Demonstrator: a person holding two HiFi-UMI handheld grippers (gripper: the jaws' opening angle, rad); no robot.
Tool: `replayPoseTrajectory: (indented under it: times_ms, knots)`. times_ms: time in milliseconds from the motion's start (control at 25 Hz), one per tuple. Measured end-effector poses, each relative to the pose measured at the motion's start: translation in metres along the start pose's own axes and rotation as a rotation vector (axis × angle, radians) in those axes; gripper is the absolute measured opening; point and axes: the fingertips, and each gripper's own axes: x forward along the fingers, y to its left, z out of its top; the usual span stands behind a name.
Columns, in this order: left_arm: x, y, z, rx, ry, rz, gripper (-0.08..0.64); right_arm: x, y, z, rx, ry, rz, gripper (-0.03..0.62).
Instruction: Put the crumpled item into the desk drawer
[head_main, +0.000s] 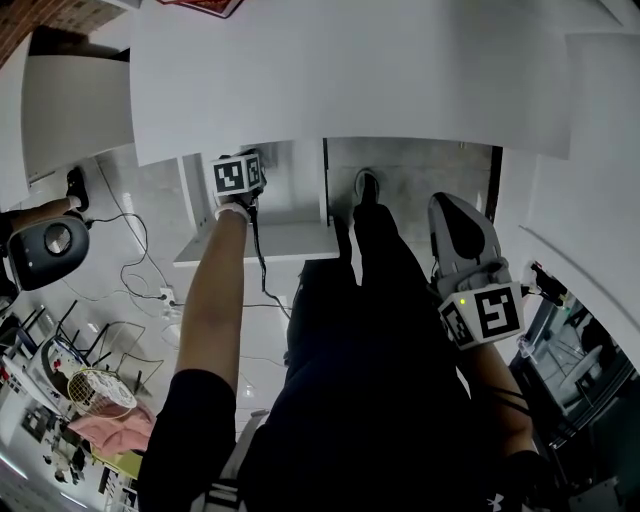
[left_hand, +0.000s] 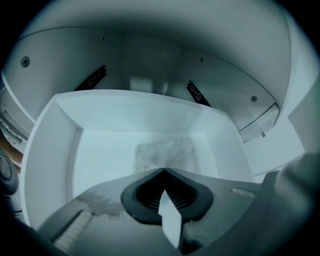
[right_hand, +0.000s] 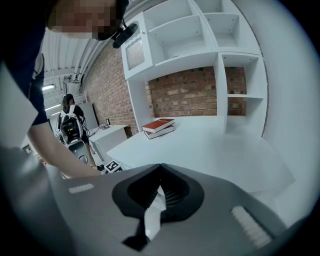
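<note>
The white desk drawer (left_hand: 60, 150) stands pulled out under the desk top (head_main: 350, 70). A pale, see-through crumpled item (left_hand: 165, 151) lies loose on the drawer floor, near its middle. My left gripper (left_hand: 163, 170) hovers just over the drawer, jaws shut and empty, tips a little short of the item. From the head view the left gripper (head_main: 238, 180) reaches over the drawer (head_main: 270, 240); the item is hidden there. My right gripper (head_main: 450, 215) is held off to the right, shut on nothing. In its own view the right gripper (right_hand: 161, 165) points across the desk top (right_hand: 215, 150).
Two red books (right_hand: 159, 126) lie at the desk's far left, below white wall shelves (right_hand: 200, 30). The person's legs and a shoe (head_main: 366, 185) stand right of the drawer. Cables (head_main: 140, 290) and a black device (head_main: 50, 245) sit on the floor at left.
</note>
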Motion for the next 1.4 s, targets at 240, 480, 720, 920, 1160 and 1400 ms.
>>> replayPoseTrajectory:
  times_ms: [240,480,720,920,1160,1400]
  knots:
    - [0.000,-0.002,0.006,-0.027,-0.036,-0.006,0.054,0.000,0.007,0.002,-0.013,-0.009,0.019,0.003]
    - [-0.016,0.003,0.008,-0.069,-0.086,-0.016,0.104,0.002,0.019,0.008,-0.014,-0.023,0.037,0.003]
    - [-0.046,0.017,0.019,-0.104,-0.138,-0.008,0.104,0.015,0.036,0.024,-0.043,-0.046,0.092,0.003]
    - [-0.077,0.010,0.019,-0.082,-0.204,-0.021,0.104,0.019,0.054,0.024,-0.074,-0.068,0.155,0.003]
    - [-0.145,-0.010,0.032,-0.055,-0.363,-0.044,0.104,0.018,0.080,0.033,-0.108,-0.103,0.222,0.003]
    - [-0.227,-0.033,0.051,-0.091,-0.538,-0.068,0.104,0.016,0.110,0.058,-0.153,-0.149,0.287,0.003]
